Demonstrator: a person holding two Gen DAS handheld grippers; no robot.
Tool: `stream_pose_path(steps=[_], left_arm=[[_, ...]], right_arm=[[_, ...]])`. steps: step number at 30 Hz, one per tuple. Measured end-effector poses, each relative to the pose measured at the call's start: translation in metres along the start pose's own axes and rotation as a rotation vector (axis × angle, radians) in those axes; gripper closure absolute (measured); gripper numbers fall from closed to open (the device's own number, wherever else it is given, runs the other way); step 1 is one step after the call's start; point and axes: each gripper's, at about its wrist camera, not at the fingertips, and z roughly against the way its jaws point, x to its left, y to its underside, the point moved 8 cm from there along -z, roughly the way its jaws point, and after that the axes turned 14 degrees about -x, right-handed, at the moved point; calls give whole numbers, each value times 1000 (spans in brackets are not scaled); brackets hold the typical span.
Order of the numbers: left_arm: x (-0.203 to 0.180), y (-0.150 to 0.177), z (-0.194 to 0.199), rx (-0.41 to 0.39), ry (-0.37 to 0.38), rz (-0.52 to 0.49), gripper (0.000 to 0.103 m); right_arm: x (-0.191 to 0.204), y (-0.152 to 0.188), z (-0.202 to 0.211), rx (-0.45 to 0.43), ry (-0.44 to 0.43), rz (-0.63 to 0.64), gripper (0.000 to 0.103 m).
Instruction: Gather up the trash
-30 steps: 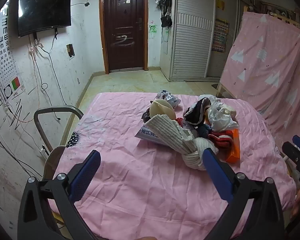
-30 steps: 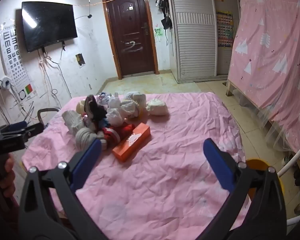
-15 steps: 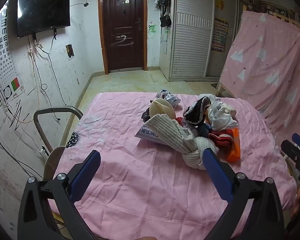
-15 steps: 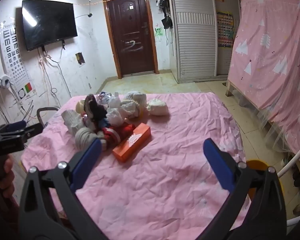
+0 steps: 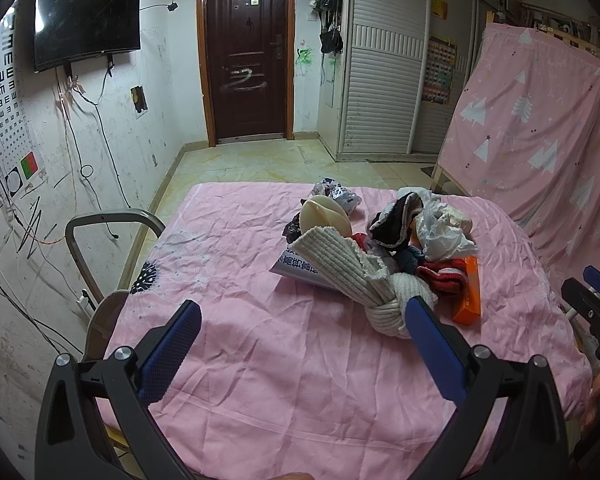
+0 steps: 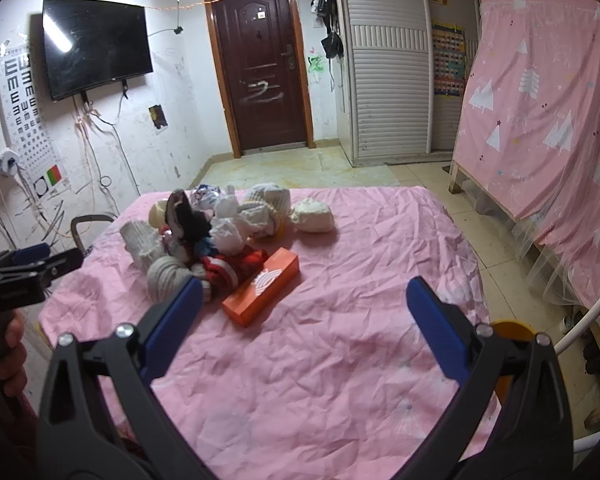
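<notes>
Item: pink sheet (image 5: 284,380), wrinkled, covering a flat surface and carrying every object listed below.

Item: trash pile (image 5: 384,248), sitting on the far half of the sheet, toward the left in the right wrist view (image 6: 216,236). Contents are lying jumbled and touching one another.

- Orange box (image 6: 262,290), lying flat at the near edge of the pile. Its long axis is running diagonally in the right wrist view, the near end pointing toward the left gripper side and the far end pointing up and to the right. In the left wrist view (image 5: 468,292) it is lying at the right of the pile, long axis running nearly toward the camera.
- Ribbed cream sock (image 5: 340,268), knotted into a ball at its near end, long axis slanting from upper left to lower right.
- Red knit piece (image 6: 236,266), touching the box's left side.
- Crumpled white plastic bag (image 5: 440,232), sitting on top at the right.
- Printed paper sheet (image 5: 300,268), lying partly under the sock.
- Cream bundle (image 6: 314,216), lying just beside the pile, to its right.

Item: left gripper (image 5: 300,320), hovering above the near sheet, blue pads spread wide, gripping nothing.

Item: right gripper (image 6: 302,304), hovering likewise, fingers wide apart, gripping nothing.

Item: yellow bin (image 6: 508,330), standing on the floor beside the sheet's right edge, mostly hidden.
</notes>
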Motion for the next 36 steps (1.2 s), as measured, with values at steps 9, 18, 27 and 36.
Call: stream_pose_path(steps=[9,18,27,36], left_arm=[[0,0,0,-1,-1,-1,11],[1,0,0,1,0,-1,11],[0,0,0,1,0,-1,11],[0,0,0,2,-1,-2,11]], right_arm=[[1,1,1,0,2,3,5],[1,1,0,2,2,7,5],[1,2,0,1,4,7,5],[2,1,-1,1,4,9,5]])
